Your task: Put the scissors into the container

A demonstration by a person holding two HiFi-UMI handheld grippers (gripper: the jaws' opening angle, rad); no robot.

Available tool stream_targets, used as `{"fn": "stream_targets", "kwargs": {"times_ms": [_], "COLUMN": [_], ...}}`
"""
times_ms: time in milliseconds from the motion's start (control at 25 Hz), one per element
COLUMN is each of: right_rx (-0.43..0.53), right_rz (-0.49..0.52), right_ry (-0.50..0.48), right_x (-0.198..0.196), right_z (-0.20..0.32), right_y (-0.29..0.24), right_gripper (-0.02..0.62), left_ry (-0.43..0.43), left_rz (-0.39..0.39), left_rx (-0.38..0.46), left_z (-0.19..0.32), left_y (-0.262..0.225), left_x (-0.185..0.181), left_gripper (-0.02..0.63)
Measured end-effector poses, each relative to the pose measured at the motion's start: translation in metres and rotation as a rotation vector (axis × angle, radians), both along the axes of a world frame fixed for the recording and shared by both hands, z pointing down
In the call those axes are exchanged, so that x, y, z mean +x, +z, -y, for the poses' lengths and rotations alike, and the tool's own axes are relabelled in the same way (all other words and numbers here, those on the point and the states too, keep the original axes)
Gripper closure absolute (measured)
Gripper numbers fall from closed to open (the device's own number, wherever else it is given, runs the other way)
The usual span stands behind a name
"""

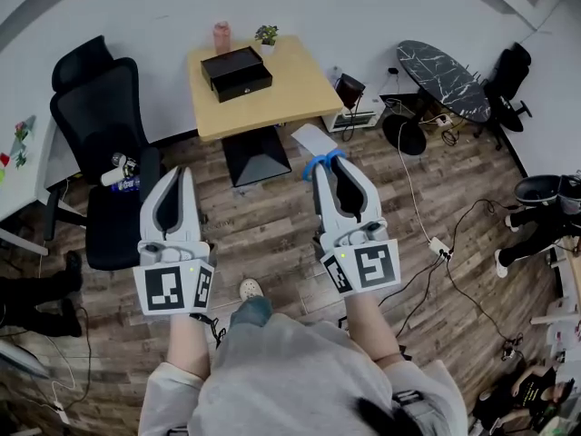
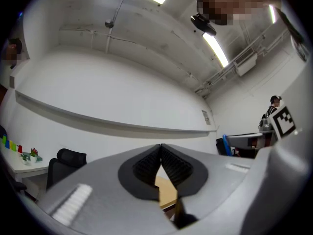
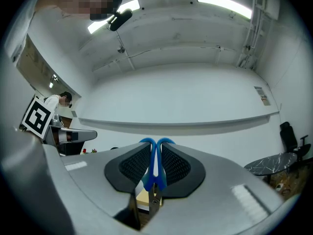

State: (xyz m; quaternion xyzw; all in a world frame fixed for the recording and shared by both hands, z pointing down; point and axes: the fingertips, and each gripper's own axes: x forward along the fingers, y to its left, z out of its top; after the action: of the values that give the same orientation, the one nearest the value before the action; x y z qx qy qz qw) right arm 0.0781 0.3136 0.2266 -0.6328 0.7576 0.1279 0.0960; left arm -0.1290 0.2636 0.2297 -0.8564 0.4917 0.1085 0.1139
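My right gripper (image 1: 330, 163) is shut on the blue-handled scissors (image 1: 320, 163), held in the air short of the wooden table (image 1: 290, 94). In the right gripper view the scissors (image 3: 154, 169) stand clamped between the pads, blue handle loops up, metal blades pointing down. On the table lies a black box-like container (image 1: 236, 73). My left gripper (image 1: 186, 175) is shut with nothing in it, and in the left gripper view (image 2: 160, 150) its pads meet at the tips.
A black office chair (image 1: 104, 143) stands left of the table. A pink bottle (image 1: 221, 34) and a small potted plant (image 1: 267, 35) sit at the table's far edge. A round marble table (image 1: 445, 75) and floor cables (image 1: 427, 234) lie to the right.
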Motion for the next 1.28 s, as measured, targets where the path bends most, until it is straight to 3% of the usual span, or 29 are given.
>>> {"fn": "stream_targets", "kwargs": {"times_ms": [560,1280], "right_rx": [0.025,0.001], "right_rz": [0.018,0.034], "right_ry": [0.057,0.037], "right_x": [-0.002,-0.023], "right_z": [0.105,0.174], "right_y": [-0.01,-0.001], "right_gripper": [0.525,0.525], "left_ry": [0.059,0.034], "left_rz": [-0.001,-0.015], "left_rx": [0.029,-0.014], "left_z": [0.114,0.181], "left_y": [-0.01,0.01], "left_x": [0.001,-0.029], "left_gripper": [0.548,0.548]}}
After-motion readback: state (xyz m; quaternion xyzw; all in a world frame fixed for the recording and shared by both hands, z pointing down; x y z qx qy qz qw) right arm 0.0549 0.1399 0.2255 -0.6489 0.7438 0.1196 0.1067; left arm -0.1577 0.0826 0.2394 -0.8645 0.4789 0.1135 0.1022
